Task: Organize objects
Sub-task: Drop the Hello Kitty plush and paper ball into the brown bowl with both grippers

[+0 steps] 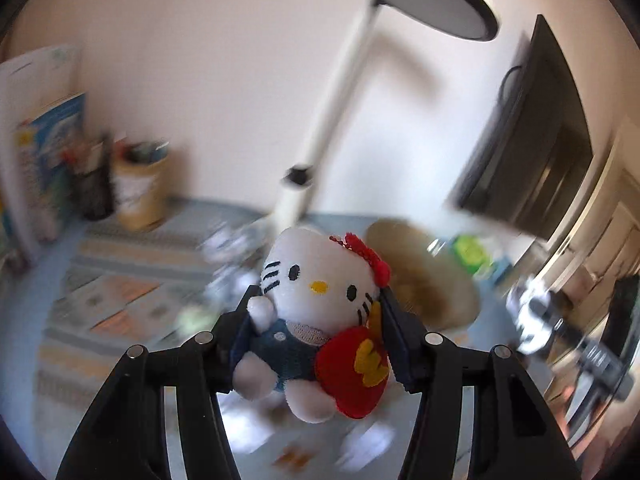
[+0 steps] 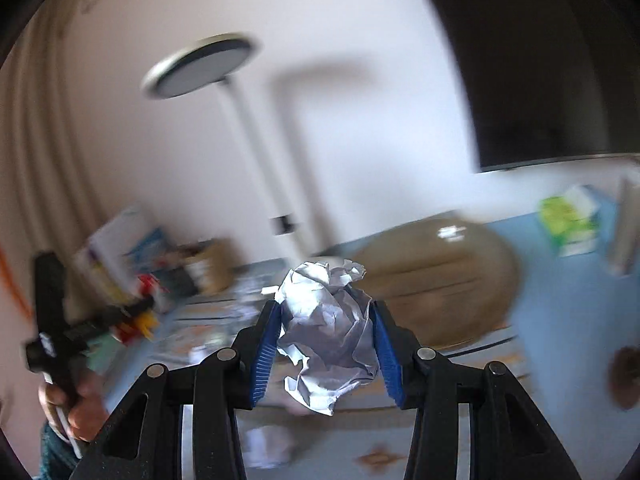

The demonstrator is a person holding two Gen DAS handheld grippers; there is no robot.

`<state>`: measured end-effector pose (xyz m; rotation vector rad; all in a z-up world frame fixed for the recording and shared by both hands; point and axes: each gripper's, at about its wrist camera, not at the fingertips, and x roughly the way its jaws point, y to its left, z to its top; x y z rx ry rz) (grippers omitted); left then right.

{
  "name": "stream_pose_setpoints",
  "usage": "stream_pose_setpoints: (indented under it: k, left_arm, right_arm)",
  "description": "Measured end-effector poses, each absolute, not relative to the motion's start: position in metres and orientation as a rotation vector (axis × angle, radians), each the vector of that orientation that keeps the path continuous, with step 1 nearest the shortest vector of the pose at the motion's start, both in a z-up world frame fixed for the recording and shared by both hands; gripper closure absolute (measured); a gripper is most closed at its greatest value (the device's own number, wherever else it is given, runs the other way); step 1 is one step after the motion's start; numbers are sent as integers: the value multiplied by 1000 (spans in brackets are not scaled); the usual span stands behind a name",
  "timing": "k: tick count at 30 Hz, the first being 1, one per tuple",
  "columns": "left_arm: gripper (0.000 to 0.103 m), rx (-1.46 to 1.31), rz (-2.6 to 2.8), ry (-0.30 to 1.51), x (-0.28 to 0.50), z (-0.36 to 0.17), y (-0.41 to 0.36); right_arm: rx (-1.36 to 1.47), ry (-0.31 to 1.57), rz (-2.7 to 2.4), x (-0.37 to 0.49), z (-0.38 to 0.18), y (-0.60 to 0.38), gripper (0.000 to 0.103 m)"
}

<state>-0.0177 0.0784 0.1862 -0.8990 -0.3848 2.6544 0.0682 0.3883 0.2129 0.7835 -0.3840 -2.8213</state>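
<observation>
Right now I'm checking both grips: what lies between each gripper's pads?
Left wrist view: a white cat plush toy fills the left gripper. Right wrist view: a crumpled paper ball fills the right gripper.

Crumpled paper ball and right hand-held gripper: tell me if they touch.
Touching. The right wrist view shows the right hand-held gripper with both blue pads pressed against the crumpled paper ball, holding it clear of the table.

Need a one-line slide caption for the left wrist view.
Left gripper clamps a white cat plush aloft above the blurred, cluttered blue table.
</observation>
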Motion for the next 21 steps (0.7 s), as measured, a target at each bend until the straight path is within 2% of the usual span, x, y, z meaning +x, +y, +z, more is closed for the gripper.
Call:
stream_pose_setpoints:
  k: [3, 5, 10, 12, 13, 14, 19, 21]
  left_arm:
    - [49, -985, 2538, -434, -57, 171, 131]
    - [49, -1155, 2463, -385, -90, 143, 175]
    - [49, -1148, 2460, -334, -120, 121, 231]
    - [43, -1122, 2464, -346, -130, 121, 239]
    - [31, -1115, 2442, -354, -135, 121, 240]
    - [21, -1128, 2406, -349, -142, 120, 243]
    - [18, -1157, 2381, -383, -152, 125, 226]
    - [18, -1125, 2395, -398, -143, 135, 208]
  right_arm:
    - [855, -432, -2861, 43, 211, 415, 58]
    - [906, -445, -2891, 21, 202, 424, 58]
    - [1043, -347, -2925, -28, 182, 430, 57]
    - [1072, -332, -2928, -40, 178, 436, 39]
    - [1076, -331, -2939, -44, 177, 439, 24]
    - [1063, -329, -2972, -49, 177, 444, 14]
    - [959, -326, -3023, -54, 176, 458, 11]
    - [949, -272, -3027, -61, 173, 450, 6]
